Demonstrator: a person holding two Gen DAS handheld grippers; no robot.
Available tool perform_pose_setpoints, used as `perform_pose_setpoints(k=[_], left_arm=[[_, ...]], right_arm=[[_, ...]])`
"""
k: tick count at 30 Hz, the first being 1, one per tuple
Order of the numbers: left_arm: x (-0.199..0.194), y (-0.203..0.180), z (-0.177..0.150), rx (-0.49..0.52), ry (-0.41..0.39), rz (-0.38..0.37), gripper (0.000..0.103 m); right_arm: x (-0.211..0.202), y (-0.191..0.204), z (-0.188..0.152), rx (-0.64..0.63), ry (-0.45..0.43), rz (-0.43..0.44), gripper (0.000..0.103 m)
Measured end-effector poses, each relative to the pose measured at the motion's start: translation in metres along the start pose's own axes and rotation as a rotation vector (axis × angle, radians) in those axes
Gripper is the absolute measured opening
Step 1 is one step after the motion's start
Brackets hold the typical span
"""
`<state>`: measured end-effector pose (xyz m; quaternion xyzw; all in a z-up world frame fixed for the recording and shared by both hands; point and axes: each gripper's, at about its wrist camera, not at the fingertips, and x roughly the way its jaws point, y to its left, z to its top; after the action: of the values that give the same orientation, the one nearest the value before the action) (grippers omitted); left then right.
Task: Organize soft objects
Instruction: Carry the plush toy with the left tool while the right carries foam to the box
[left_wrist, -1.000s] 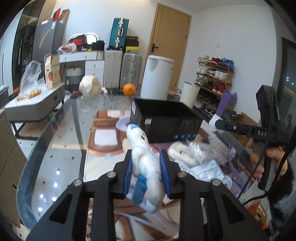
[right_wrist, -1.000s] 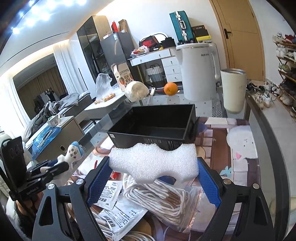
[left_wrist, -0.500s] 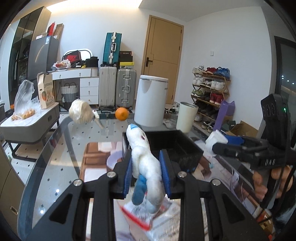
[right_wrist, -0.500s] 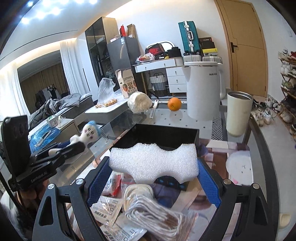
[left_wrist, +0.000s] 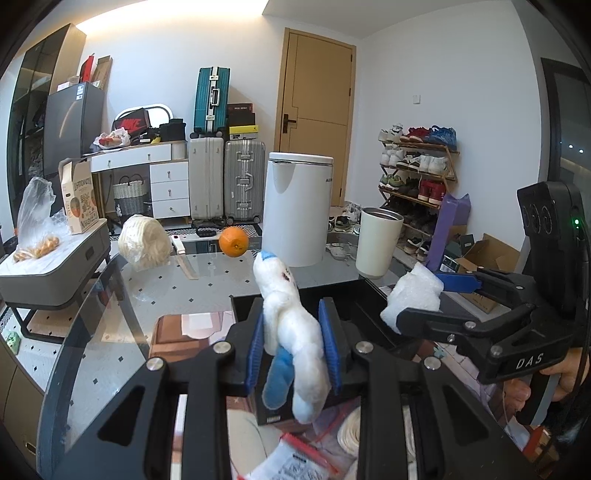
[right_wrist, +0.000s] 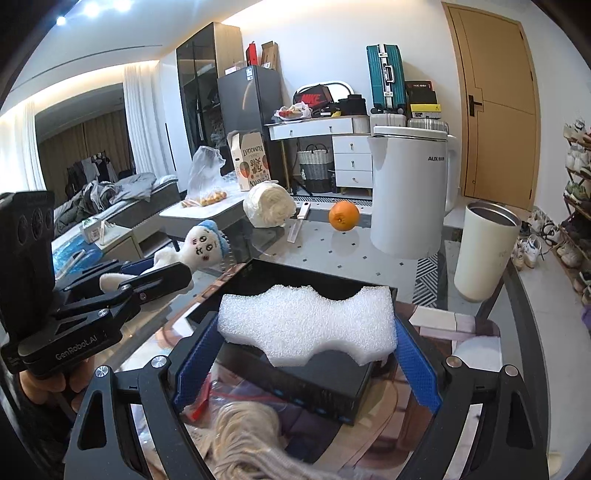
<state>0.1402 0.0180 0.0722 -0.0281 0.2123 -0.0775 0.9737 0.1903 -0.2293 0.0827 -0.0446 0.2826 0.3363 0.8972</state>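
My left gripper (left_wrist: 293, 341) is shut on a white and blue plush doll (left_wrist: 291, 332) and holds it above the near left corner of the black box (left_wrist: 243, 302). The doll also shows in the right wrist view (right_wrist: 199, 247). My right gripper (right_wrist: 306, 339) is shut on a white foam block (right_wrist: 306, 326) and holds it over the open black box (right_wrist: 332, 380). The foam also shows in the left wrist view (left_wrist: 415, 297), at the box's right side.
On the glass table (left_wrist: 110, 332) stand a white kettle (left_wrist: 297, 208), a cream cup (left_wrist: 378, 242), an orange (left_wrist: 233, 240) and a ball of white cord (left_wrist: 144, 243). Plastic bags with cord (right_wrist: 243, 435) lie in front of the box.
Both grippers have risen and moved forward toward the black box. The foam block now hangs over the box opening. The doll is now at the box's near corner.
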Motion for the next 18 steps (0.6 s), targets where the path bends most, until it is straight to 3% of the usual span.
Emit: perform_pose_setpoints(k=[18], left_arm=[[0.055, -0.005, 0.005, 0.046, 0.047, -0.027, 0.027]], right_arm=[[0.051, -0.013, 0.008, -0.095, 0.059, -0.024, 0.090]])
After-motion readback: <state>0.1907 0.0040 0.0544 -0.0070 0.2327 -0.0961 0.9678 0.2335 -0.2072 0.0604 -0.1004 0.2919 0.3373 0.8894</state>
